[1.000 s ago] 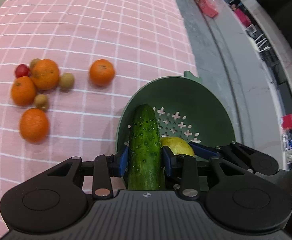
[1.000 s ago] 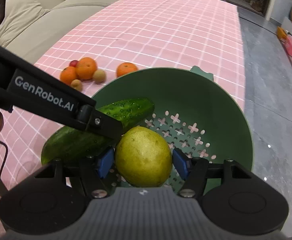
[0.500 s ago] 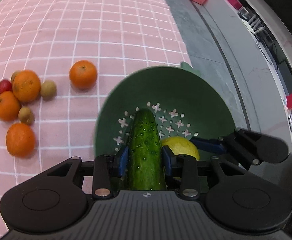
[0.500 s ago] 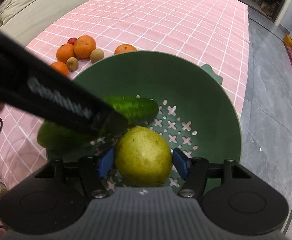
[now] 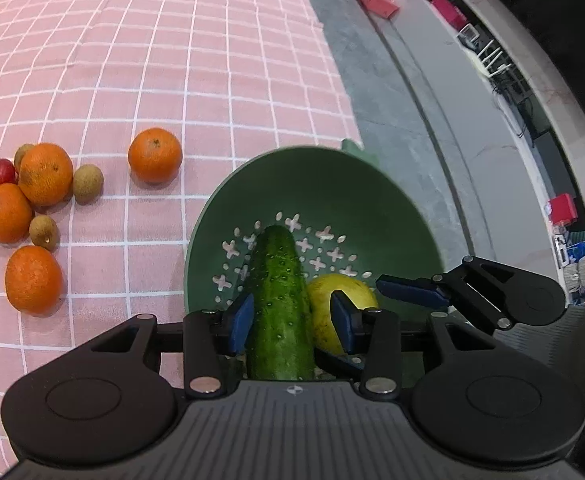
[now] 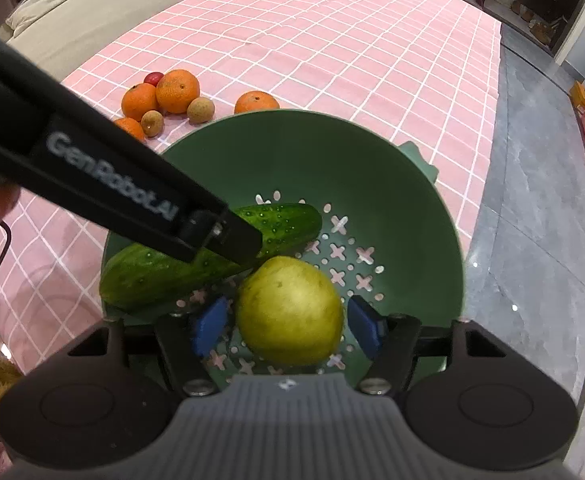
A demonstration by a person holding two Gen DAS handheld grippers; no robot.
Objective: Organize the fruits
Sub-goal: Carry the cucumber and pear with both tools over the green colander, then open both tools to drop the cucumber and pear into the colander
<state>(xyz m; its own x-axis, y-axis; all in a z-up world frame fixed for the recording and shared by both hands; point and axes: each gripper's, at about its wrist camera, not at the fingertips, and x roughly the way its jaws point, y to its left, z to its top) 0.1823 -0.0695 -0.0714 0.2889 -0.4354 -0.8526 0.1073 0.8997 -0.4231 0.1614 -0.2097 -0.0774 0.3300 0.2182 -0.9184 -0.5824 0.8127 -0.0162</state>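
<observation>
A green colander (image 5: 332,184) (image 6: 420,216) stands at the table's right edge. A green cucumber (image 5: 280,304) (image 6: 288,220) lies in it, between the fingers of my left gripper (image 5: 290,320), whose blue pads stand slightly off its sides. A yellow-green pear (image 6: 288,312) (image 5: 352,292) rests in the colander between the pads of my right gripper (image 6: 288,328), with gaps on both sides. Both grippers are open.
Several oranges (image 5: 154,155) (image 6: 176,90), small brown fruits (image 5: 87,183) and a red one (image 5: 1,171) lie on the pink checked tablecloth (image 5: 172,60) left of the colander. Grey floor (image 5: 412,120) lies to the right. A sofa (image 6: 92,12) is beyond the table.
Both grippers lowered their fruit into the colander and opened: the pads now stand off the cucumber and the pear.
</observation>
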